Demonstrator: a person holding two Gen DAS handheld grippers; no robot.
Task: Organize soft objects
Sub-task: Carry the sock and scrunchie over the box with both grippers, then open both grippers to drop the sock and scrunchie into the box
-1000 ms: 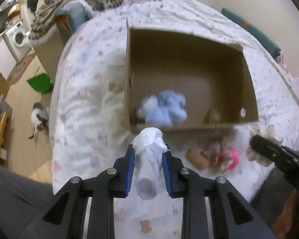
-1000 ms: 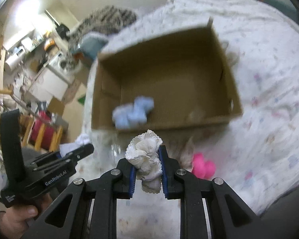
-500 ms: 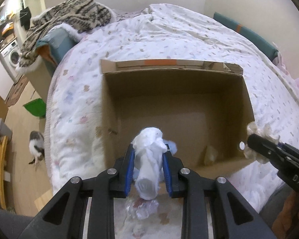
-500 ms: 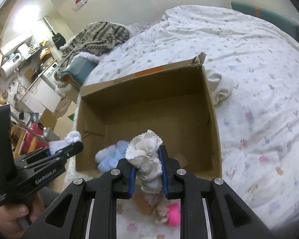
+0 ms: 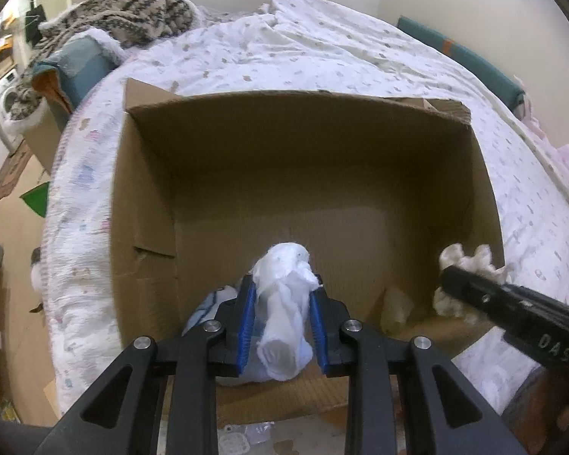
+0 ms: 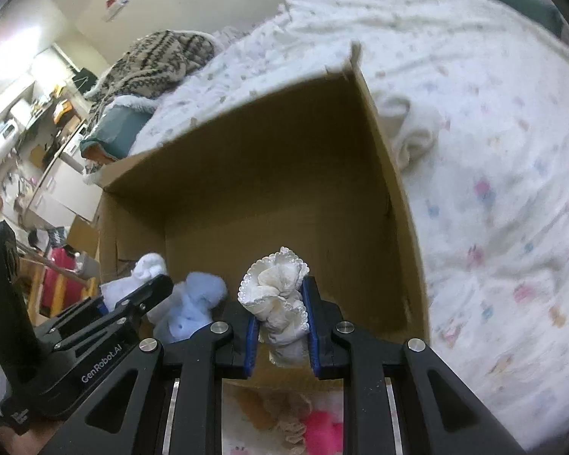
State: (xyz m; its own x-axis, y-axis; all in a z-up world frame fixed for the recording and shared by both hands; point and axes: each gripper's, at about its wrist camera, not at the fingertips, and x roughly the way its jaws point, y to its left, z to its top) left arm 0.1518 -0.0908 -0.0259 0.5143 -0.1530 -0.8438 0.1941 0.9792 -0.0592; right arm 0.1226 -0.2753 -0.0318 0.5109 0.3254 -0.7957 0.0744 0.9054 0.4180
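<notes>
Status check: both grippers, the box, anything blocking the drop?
Left gripper shut on white sock; right gripper shut on lace-trimmed sock. Both over open cardboard box. Blue plush toy inside near corner; the drop is unobstructed.

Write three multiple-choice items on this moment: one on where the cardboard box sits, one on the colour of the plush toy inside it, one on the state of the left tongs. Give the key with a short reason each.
1. Where does the cardboard box sit?
A. on the bed
B. on the floor
C. on a chair

2. What colour is the plush toy in the box?
A. red
B. light blue
C. green

3. What state are the left tongs in?
A. wide open, holding nothing
B. shut on a white sock
C. out of sight

Key: 1 A, the bedspread surrounds the box; 2 B, the right wrist view shows it pale blue; 3 B, the white sock is pinched between the blue pads.
</notes>
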